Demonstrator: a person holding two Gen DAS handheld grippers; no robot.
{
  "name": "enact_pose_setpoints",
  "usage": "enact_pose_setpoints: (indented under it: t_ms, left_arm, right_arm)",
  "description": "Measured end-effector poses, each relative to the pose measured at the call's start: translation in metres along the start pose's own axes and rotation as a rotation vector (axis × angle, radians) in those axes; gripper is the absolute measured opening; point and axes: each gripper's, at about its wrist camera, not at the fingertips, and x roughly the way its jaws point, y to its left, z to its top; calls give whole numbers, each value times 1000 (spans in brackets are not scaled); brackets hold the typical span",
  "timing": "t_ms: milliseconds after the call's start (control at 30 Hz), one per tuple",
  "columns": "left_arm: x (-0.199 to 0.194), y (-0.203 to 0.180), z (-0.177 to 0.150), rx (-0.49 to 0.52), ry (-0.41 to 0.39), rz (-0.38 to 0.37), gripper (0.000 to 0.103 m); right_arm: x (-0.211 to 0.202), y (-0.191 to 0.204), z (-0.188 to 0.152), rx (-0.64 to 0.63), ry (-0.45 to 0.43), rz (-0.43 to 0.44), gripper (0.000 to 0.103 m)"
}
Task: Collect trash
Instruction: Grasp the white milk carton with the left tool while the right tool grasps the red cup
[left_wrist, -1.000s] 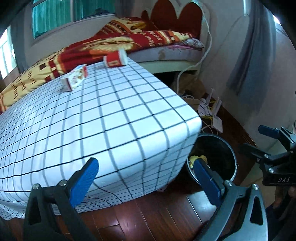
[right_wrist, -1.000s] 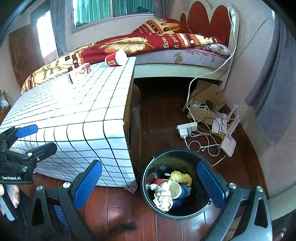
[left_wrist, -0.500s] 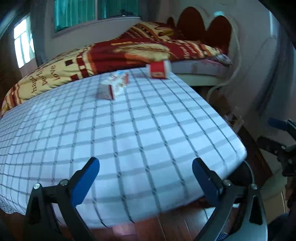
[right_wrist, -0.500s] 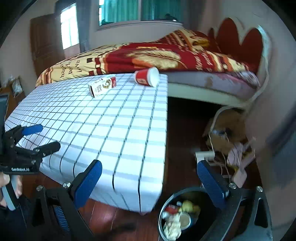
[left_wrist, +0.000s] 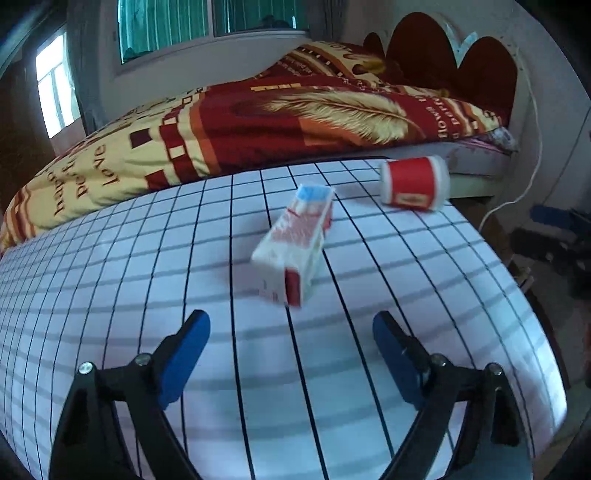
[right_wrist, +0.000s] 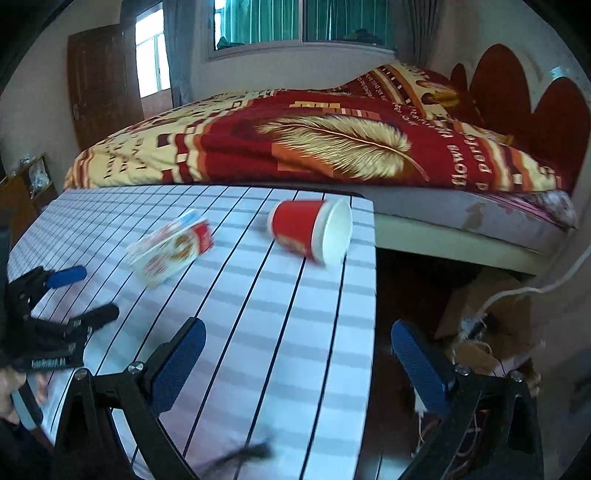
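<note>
A red and white carton (left_wrist: 295, 247) lies on its side on the table's checked cloth (left_wrist: 147, 295); it also shows in the right wrist view (right_wrist: 171, 251). A red paper cup (left_wrist: 415, 183) lies on its side near the table's far right corner, its white mouth facing right in the right wrist view (right_wrist: 312, 230). My left gripper (left_wrist: 291, 345) is open and empty, just short of the carton. My right gripper (right_wrist: 295, 354) is open and empty over the table's right edge, short of the cup. The left gripper also shows in the right wrist view (right_wrist: 79, 293). The trash bin is out of view.
A bed with a red and yellow quilt (right_wrist: 332, 144) runs along the table's far side. A cardboard box and cables (right_wrist: 487, 325) lie on the wooden floor right of the table. The right gripper shows at the right edge of the left wrist view (left_wrist: 554, 229).
Both grippers rose from floor level near the bin and moved forward over the table. The carton and cup now look much closer. The bin has left both views.
</note>
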Motion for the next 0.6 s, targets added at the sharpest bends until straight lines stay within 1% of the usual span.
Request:
enact_pose_setpoints:
  t_ms: [33,133,200,267,300,367,400,467,500,533,567,600]
  left_arm:
    - [12,3,5,-8,11,-6,89]
    - [31,11,14,-37,30,-18,87]
    - [38,14,19,-51,29,-29,85]
    - [45,15,23,-53,32,-39,82]
    - [48,15,26,-52,31,-44,81]
    - [52,14,29,-48,33,-54,78]
    - [54,14,31,-48,35,-59,76]
    - [58,13,32,-50,45,-71,72]
    - [60,12,32,-49,51,-77,68]
    - [62,12,32,-49,59,-80,64]
    - [62,11,32,-49,63,-84,62]
    - [63,11,32,-52,67,-89,56]
  right_arm:
    - [12,-2,7,0,5,1,100]
    - [53,-10,26,5,37,5,95]
    - [73,-15,33,18,54,16,91]
    - [94,-20,38,40,75,30,83]
    - [101,-21,39,48,84,39,81]
    - [112,-21,41,57,94,52,73]
    - [115,-21,42,58,96,59,71]
    - [119,-17,43,53,96,80,62]
    - [121,-14,44,49,97,84,59]
    - [122,-11,43,41,102,85,53]
    - [122,-8,43,35,103,89,43]
    - [122,-7,44,31,103,90,37]
